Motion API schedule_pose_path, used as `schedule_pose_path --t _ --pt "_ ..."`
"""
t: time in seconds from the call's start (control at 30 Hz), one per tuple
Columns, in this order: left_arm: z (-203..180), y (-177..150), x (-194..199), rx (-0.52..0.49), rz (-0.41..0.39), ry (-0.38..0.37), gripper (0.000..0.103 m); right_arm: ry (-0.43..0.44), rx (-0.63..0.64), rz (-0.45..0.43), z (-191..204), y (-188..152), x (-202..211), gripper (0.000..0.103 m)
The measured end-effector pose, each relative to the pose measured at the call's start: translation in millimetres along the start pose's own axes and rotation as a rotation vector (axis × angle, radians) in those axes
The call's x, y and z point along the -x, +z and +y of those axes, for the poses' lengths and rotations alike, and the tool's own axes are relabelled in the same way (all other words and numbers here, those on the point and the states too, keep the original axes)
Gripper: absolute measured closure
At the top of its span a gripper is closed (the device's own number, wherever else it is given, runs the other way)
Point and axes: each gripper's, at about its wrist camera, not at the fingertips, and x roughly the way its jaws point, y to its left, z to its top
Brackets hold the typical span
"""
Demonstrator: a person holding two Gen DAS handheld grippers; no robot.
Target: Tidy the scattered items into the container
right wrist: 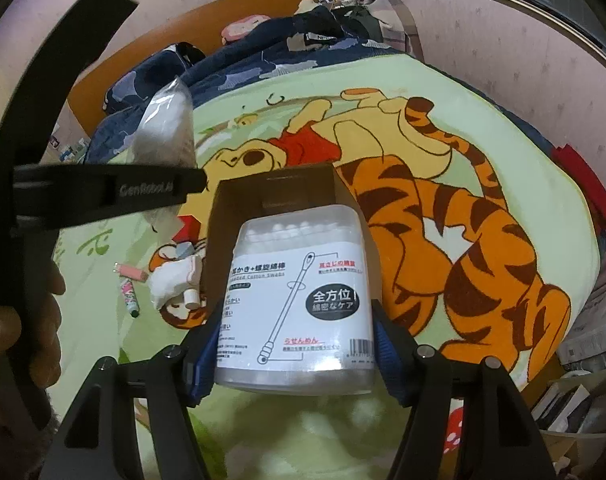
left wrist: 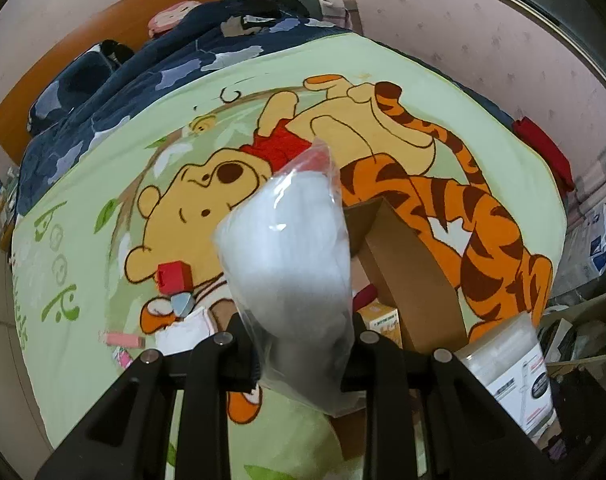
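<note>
Both hands are carrying loads toward the box point(right wrist: 275, 196), so the step in hand is the drop-off rather than a pick-up.

The right hand-held gripper point(right wrist: 293, 344) is clamping a swab tub point(right wrist: 299, 304) between its blue pads point(right wrist: 383, 344), and the tub is hanging in front of the box's open mouth, which is sitting at about 12 o'clock from it in the right wrist view. The left hand-held gripper point(left wrist: 299, 356) is pinching a plastic bag point(left wrist: 291, 256) of white stuff by its lower end, with the bag standing up and leaning toward 1 o'clock; the box point(left wrist: 407, 272) is lying at about 3 o'clock from the bag in that view.

On the bed blanket point(right wrist: 535, 184), several things are waiting outside the box: a red block point(left wrist: 173, 276), a grey wedge point(left wrist: 183, 304), a pink bar point(left wrist: 123, 339), a patterned pen point(right wrist: 129, 294) and a white cloth point(right wrist: 175, 278), all grouped at about 9 o'clock from the box.

The next move seems to call for bringing the tub forward over the opening and parting the fingers only once it is above the walls. The bag is soft, so it will probably need lowering in after the tub, not alongside it, since the opening looks narrow for both.
</note>
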Motion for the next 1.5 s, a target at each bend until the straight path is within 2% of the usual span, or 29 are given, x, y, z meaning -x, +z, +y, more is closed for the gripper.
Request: schedule_pose_path --t 0.27,0.57,0.83,0.9,0.97,1.0,1.07,1.13,1.33,1.5 --pt "-11.6 7.1 -27.6 -0.031 0.035 -0.006 0.077 -0.013 0.000 0.036 -3.6 2.4 -21.1 0.036" --pt "1.2 5.5 -50.1 -0.003 0.076 -0.014 0.077 -0.016 0.011 0.061 -1.3 6.6 -40.2 0.036" --pt "-1.2 4.6 -64.5 -0.030 0.107 -0.017 0.074 -0.017 0.027 0.088 3.0 9.8 -52.7 0.036" --pt "-3.9 6.0 -65.8 -0.037 0.109 -0.020 0.062 -0.029 0.048 0.106 6.3 9.4 -58.1 0.036" --pt "-6.4 7.7 -65.6 -0.039 0.105 -0.024 0.027 -0.031 0.060 0.111 7.7 8.1 -61.5 0.035" --pt "-7.8 8.2 -63.9 -0.044 0.097 -0.030 0.023 -0.025 0.060 0.110 7.7 7.4 -61.7 0.035" --pt "-10.8 9.2 -60.8 -0.055 0.082 -0.039 0.022 -0.018 0.060 0.093 8.4 7.2 -59.7 0.027" --pt "-14.2 10.4 -59.7 -0.069 0.083 -0.042 0.020 -0.010 0.066 0.075 9.7 8.7 -56.2 0.024" --pt "-16.3 10.0 -56.4 -0.066 0.090 -0.044 0.019 -0.002 0.044 0.057 6.2 10.9 -46.9 0.024" --pt "-8.5 4.9 -33.7 -0.046 0.051 -0.019 0.019 -0.002 0.046 0.038 6.4 6.7 -28.0 0.024"
